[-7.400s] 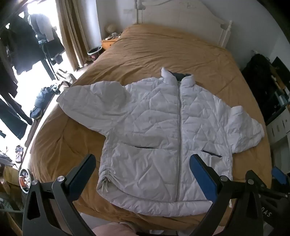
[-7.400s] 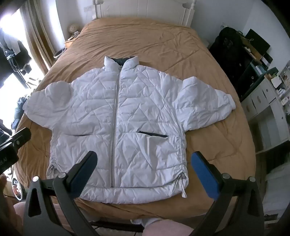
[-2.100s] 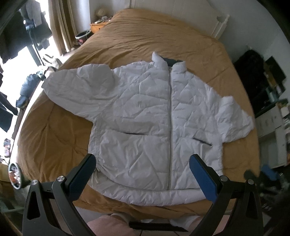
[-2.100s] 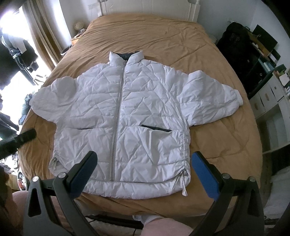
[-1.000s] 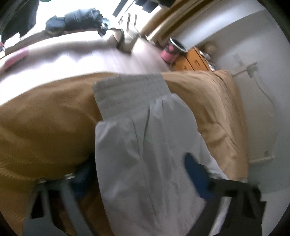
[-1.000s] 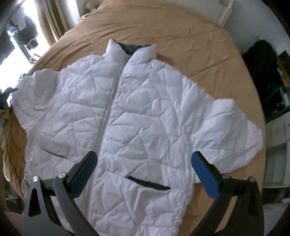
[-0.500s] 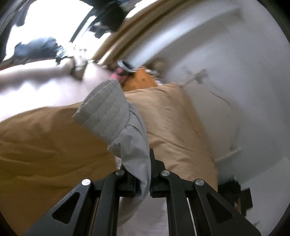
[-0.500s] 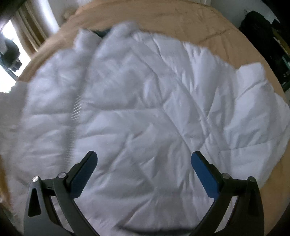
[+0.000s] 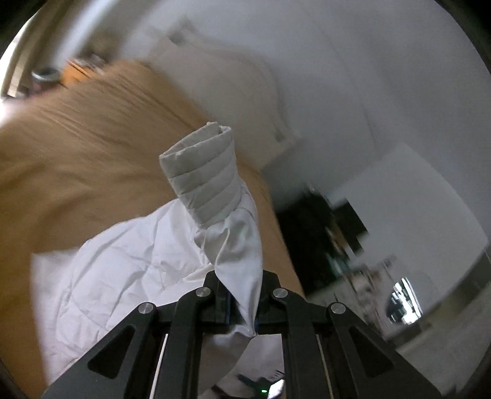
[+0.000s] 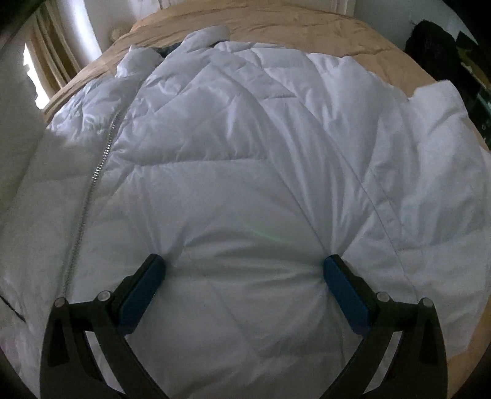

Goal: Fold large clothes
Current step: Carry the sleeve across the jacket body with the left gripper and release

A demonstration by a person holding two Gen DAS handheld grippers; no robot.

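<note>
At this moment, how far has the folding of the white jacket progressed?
Early stage. Done: the white jacket lies spread, zipped, on the brown bedspread. In hand: the left gripper is shut on the sleeve, its ribbed cuff lifted off the bed; the right gripper, jaws open, presses on the jacket body. Left: laying this sleeve across, the other sleeve, then the body folds.

left view: room at 3 o'clock [image 9: 353,245] motion-blurred, items unreadable | nightstand [image 9: 73,69] at 10 o'clock smeared | sleeve [image 9: 242,270] end hidden inside left tool [image 9: 242,302] | right view: jacket [image 10: 245,172] cut off at 6 and 9 o'clock
</note>
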